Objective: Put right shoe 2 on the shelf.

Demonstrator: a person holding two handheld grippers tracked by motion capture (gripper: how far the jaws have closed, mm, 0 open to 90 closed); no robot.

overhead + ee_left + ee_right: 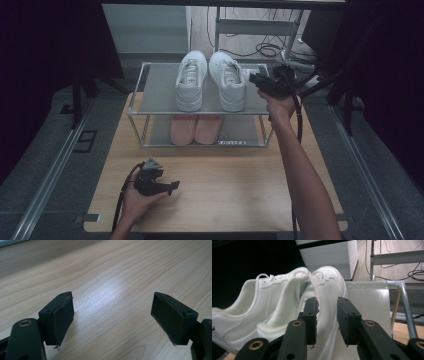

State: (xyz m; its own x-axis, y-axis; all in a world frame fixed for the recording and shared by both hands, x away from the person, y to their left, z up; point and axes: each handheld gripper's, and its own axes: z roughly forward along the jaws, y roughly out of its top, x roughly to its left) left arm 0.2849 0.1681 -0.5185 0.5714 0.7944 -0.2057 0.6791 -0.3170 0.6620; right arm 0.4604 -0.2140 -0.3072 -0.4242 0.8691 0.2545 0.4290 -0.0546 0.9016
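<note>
The pale wooden worktop lies mostly bare in front of the two-tier metal-framed shoe rack. On the rack's top shelf stand two white lace-up sneakers, side by side, heels near its front edge. The right claw hovers just beside them, partly spread, pinching nothing. The left claw rests wide apart, well before the rack.

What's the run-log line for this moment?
right gripper: open, at right white sneaker on rack top shelf | left gripper: open, over table
</note>
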